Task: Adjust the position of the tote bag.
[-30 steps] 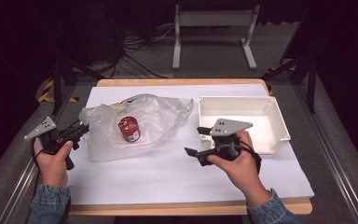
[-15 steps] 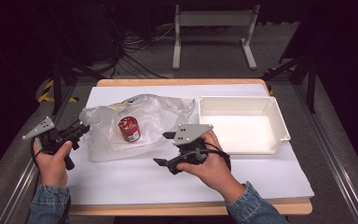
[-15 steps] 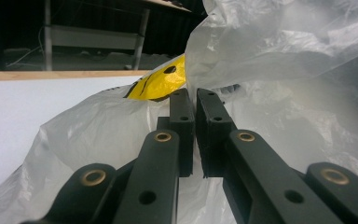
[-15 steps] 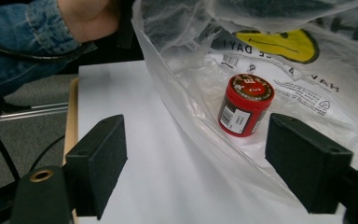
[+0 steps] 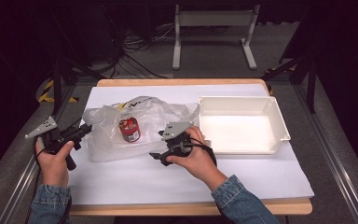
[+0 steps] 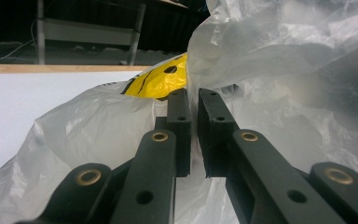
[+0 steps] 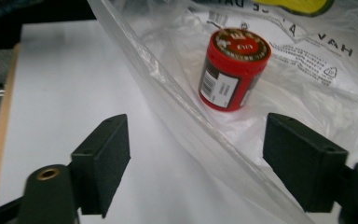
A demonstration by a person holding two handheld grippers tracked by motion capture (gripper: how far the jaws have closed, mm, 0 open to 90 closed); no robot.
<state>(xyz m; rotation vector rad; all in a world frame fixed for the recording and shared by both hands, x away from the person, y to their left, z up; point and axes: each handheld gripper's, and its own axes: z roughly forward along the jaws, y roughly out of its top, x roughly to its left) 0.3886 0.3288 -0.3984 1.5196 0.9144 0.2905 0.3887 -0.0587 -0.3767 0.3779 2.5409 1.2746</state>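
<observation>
A clear plastic bag lies on the white sheet, with a red can upright inside it. My left gripper is shut on the bag's left edge; in the left gripper view its jaws pinch the film. At the bag's near right edge my right gripper stands open and points left. In the right gripper view its jaws have just been closing a little. The bag's rim runs between them untouched, and the can stands farther off.
A white tray sits on the right half of the table, just right of my right hand. Yellow print shows on the bag's far side. The white sheet covers the tabletop.
My right hand has moved left and down, from in front of the tray to the bag's right edge. The left gripper has held still on the bag.
</observation>
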